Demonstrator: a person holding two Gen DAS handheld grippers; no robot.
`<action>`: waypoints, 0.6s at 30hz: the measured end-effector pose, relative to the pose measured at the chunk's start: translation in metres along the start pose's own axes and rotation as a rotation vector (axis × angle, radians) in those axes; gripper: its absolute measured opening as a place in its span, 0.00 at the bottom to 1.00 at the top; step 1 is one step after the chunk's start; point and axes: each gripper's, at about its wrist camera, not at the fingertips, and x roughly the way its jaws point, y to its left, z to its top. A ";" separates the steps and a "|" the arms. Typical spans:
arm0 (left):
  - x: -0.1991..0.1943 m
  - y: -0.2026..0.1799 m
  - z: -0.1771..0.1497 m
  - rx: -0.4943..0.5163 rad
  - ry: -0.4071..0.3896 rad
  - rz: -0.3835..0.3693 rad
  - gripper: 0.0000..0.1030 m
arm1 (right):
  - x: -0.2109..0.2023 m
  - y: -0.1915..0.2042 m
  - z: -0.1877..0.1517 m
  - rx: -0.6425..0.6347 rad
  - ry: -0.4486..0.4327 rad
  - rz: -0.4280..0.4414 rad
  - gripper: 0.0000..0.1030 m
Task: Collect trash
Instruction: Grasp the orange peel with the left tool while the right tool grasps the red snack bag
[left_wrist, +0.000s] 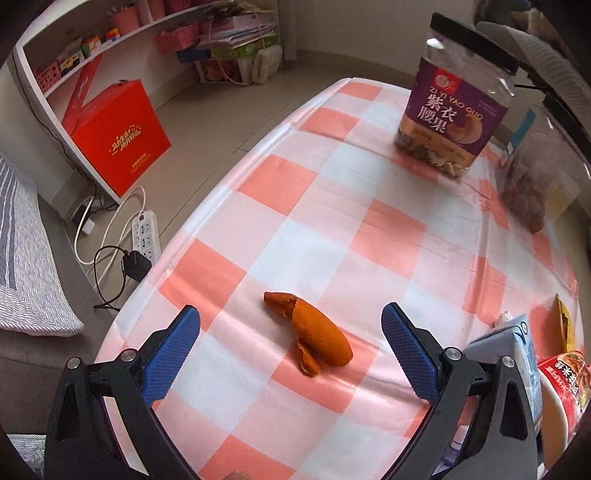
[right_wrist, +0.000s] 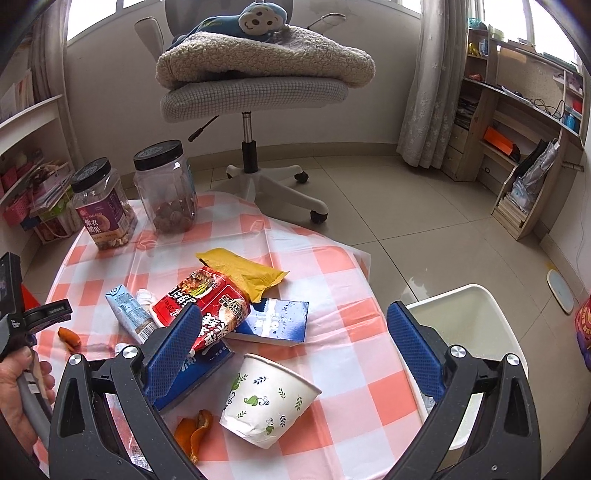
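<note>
Trash is scattered over the pink-and-white checked tablecloth (right_wrist: 343, 266). Left gripper (left_wrist: 290, 325) has its blue pads spread wide, nothing between them touching; an orange peel (left_wrist: 308, 338) lies on the cloth between the two fingers, clear of both. A second orange peel (right_wrist: 194, 432) sits at the near edge in the right wrist view, just beside a tipped-over paper cup (right_wrist: 267, 402) with a leaf print, mouth facing right.

Right gripper (right_wrist: 293, 323) is also spread open, holding nothing. Ahead of it is the pile: red snack bag (right_wrist: 199, 306) on top, yellow packet (right_wrist: 240, 271) behind it, blue box (right_wrist: 275, 321) to its right, small milk carton (right_wrist: 129, 314) to its left, and another blue pack under the left finger, partly hidden.

White bin (right_wrist: 469, 317) stands off the table's right edge, beside the right finger.

At the far side of the table: labelled nut jar (left_wrist: 454, 114) and a clear jar (right_wrist: 166, 188), both upright with black lids, next to each other. Office chair (right_wrist: 255, 92) with a fleece blanket is behind the table. Red box (left_wrist: 118, 136) and power strip (left_wrist: 146, 236) are on the floor to the left.
</note>
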 end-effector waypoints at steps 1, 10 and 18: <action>0.006 0.000 0.001 -0.007 0.014 -0.007 0.88 | 0.005 0.002 0.000 -0.012 0.008 0.006 0.93; 0.018 -0.024 -0.012 0.133 0.064 -0.095 0.22 | 0.053 0.015 -0.001 0.000 0.184 0.178 0.93; -0.049 -0.016 -0.001 0.133 -0.035 -0.239 0.20 | 0.072 0.014 0.002 0.147 0.283 0.366 0.93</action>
